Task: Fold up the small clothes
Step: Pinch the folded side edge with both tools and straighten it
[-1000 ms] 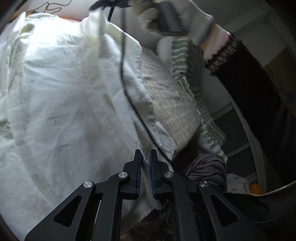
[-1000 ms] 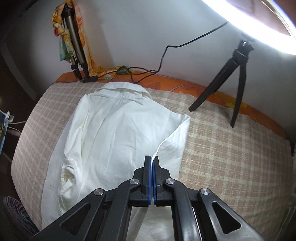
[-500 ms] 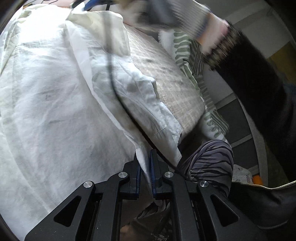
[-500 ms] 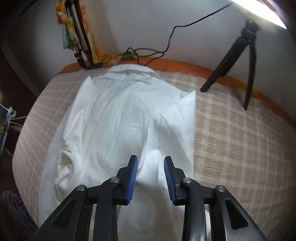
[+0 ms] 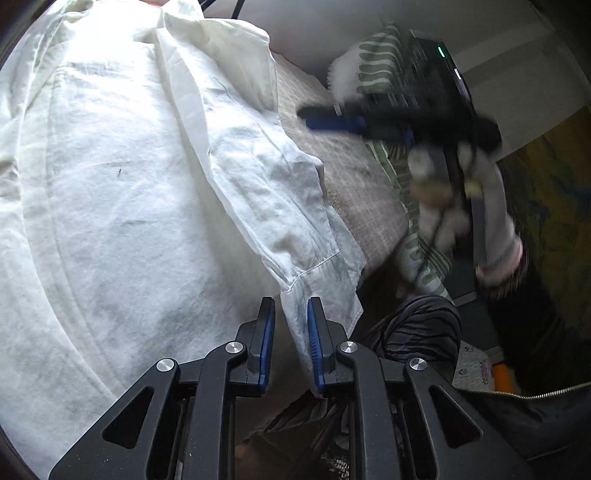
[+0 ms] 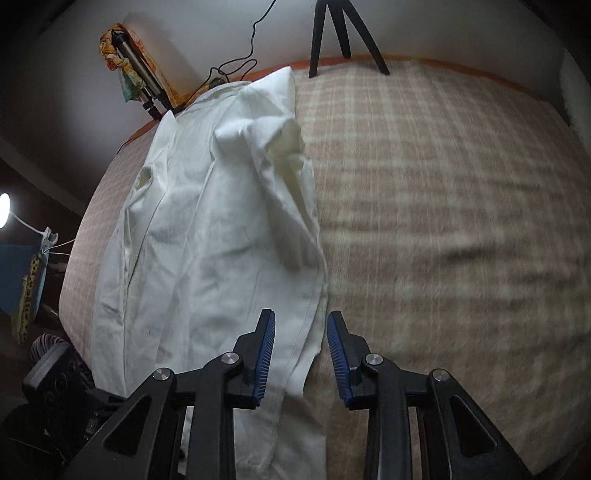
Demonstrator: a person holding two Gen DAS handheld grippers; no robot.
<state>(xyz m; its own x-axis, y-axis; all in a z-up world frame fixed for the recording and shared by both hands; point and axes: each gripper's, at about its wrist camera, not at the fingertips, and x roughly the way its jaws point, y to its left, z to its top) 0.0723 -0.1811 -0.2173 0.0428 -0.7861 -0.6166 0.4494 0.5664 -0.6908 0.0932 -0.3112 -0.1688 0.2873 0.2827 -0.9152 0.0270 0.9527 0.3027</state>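
Observation:
A white shirt (image 5: pixel 122 192) lies spread on a checked bed cover (image 6: pixel 443 206), its right side folded inward over the body. It also shows in the right wrist view (image 6: pixel 207 236). My left gripper (image 5: pixel 290 314) is open, its jaws standing on either side of the hanging hem edge at the bed's near side. My right gripper (image 6: pixel 300 328) is open and empty above the shirt's folded edge. The right gripper also shows blurred in the left wrist view (image 5: pixel 332 118), off to the right of the shirt.
A black tripod (image 6: pixel 343 33) stands at the far edge of the bed, with a cable and a second stand (image 6: pixel 144 81) at the back left. A green-striped cloth (image 5: pixel 376 66) hangs at the bed's side. A dark striped cloth (image 5: pixel 417 328) lies below the bed edge.
My right gripper opened, let the shirt's side drop folded onto the body, and drew back to the right. My left gripper opened around the hem.

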